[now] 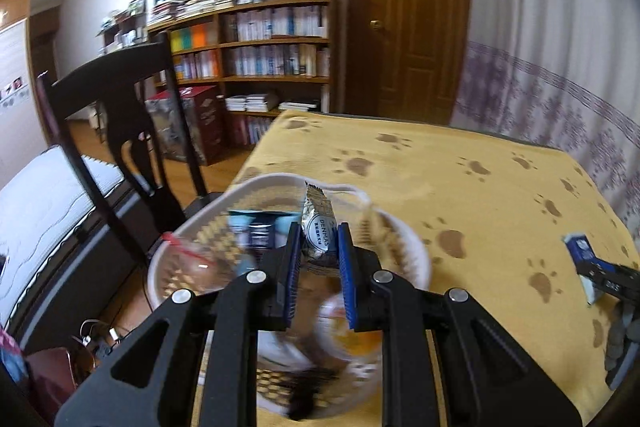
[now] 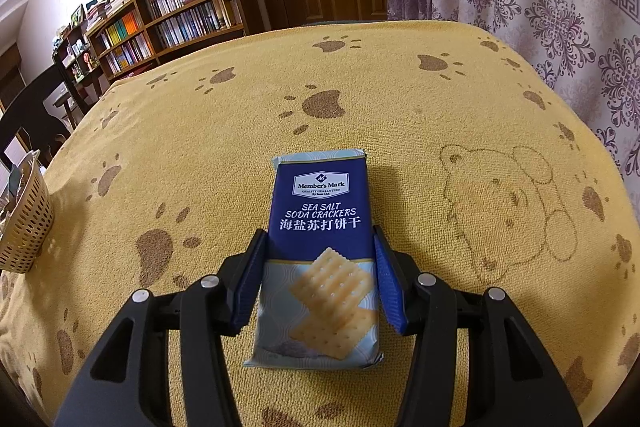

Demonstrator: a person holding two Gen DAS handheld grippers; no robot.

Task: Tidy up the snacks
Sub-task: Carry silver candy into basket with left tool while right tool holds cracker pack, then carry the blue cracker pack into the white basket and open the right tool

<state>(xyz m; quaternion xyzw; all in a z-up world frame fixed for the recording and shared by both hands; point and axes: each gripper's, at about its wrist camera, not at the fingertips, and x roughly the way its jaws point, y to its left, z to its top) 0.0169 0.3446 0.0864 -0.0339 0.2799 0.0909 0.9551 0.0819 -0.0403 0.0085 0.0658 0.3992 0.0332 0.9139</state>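
snack packet [image 1: 318, 233] pinched over basket [image 1: 416, 247].

Printed on the blue cracker packet [image 2: 320, 255]: "Member's Mark", "QUALITY GUARANTEED", "SEA SALT SODA CRACKERS", then "海盐苏打饼干". Printed on the silver wrapped snack [image 1: 319, 233]: "DENMAS", with smaller characters beneath, too blurred to read. Book spines on the shelves illegible.

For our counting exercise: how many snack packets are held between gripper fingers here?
2: a silver packet in the left gripper over the basket; the soda crackers in the right gripper.
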